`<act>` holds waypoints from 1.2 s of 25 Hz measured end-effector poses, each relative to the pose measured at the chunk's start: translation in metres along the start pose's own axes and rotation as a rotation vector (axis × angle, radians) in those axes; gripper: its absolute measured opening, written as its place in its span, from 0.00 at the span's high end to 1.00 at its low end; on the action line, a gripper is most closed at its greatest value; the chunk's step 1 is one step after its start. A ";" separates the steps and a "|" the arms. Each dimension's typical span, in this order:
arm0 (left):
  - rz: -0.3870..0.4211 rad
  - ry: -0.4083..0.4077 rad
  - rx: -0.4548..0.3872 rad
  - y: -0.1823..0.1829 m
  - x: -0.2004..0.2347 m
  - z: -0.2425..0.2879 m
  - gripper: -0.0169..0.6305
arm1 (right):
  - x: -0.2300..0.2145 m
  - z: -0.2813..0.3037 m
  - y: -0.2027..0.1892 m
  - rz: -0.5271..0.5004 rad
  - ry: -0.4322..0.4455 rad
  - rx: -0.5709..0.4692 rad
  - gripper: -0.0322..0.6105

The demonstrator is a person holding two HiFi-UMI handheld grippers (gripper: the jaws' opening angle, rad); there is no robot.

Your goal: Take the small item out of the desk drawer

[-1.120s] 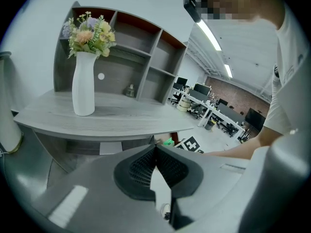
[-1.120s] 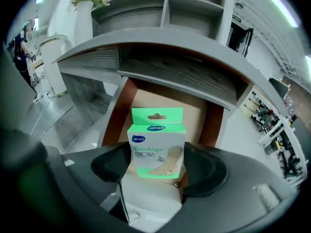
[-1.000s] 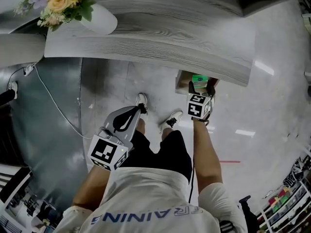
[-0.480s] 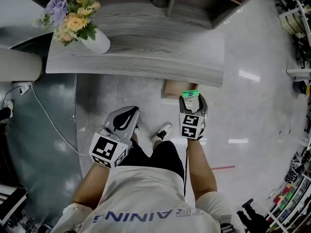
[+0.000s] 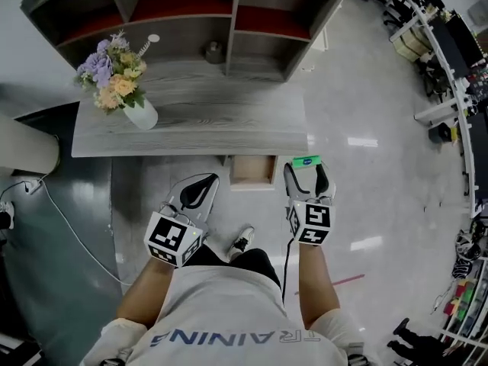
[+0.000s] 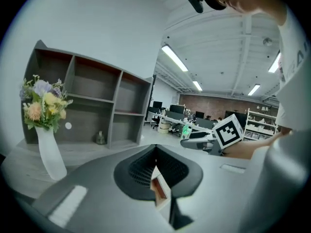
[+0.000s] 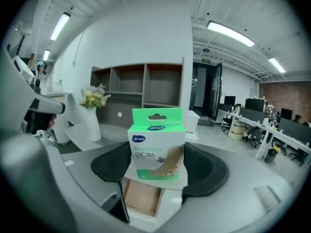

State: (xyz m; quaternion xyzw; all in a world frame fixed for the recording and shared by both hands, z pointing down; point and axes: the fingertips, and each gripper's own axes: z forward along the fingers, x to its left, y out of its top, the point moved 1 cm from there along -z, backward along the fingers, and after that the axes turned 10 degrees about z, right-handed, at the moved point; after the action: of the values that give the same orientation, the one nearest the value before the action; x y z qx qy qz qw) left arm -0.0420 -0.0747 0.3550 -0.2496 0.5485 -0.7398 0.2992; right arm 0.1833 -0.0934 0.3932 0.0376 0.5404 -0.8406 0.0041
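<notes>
Head view: right hand-held gripper (image 5: 307,180) is clamped on the green bandage box (image 5: 306,161), held in the air just right of the drawer (image 5: 252,169), near the worktop (image 5: 191,132) front corner. The take-out looks done, with the box fully clear. The drawer is open and what shows of its inside looks bare. Likely left: set the box down, perhaps shut the drawer. Left hand-held gripper (image 5: 197,191) has its jaws pressed together, nothing between. Vase of flowers (image 5: 126,90) is well left; shelf unit (image 5: 229,21) is behind. Nothing appears to block a set-down.
</notes>
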 end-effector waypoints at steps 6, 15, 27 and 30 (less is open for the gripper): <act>0.041 0.001 -0.114 0.066 -0.003 0.002 0.98 | 0.001 -0.047 0.083 0.030 0.042 -0.130 0.41; 0.117 0.032 -0.238 0.140 0.002 -0.013 0.98 | 0.030 -0.102 0.165 0.005 0.135 -0.288 0.41; 0.180 0.041 -0.286 0.168 -0.001 -0.024 0.98 | 0.053 -0.118 0.194 -0.036 0.205 -0.356 0.41; 0.176 0.048 -0.285 0.167 0.001 -0.027 0.98 | 0.057 -0.116 0.195 -0.044 0.212 -0.355 0.41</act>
State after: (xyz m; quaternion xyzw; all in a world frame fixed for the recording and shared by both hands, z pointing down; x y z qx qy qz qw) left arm -0.0334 -0.0945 0.1875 -0.2228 0.6747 -0.6311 0.3113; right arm 0.1428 -0.0673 0.1644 0.1128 0.6782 -0.7233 -0.0648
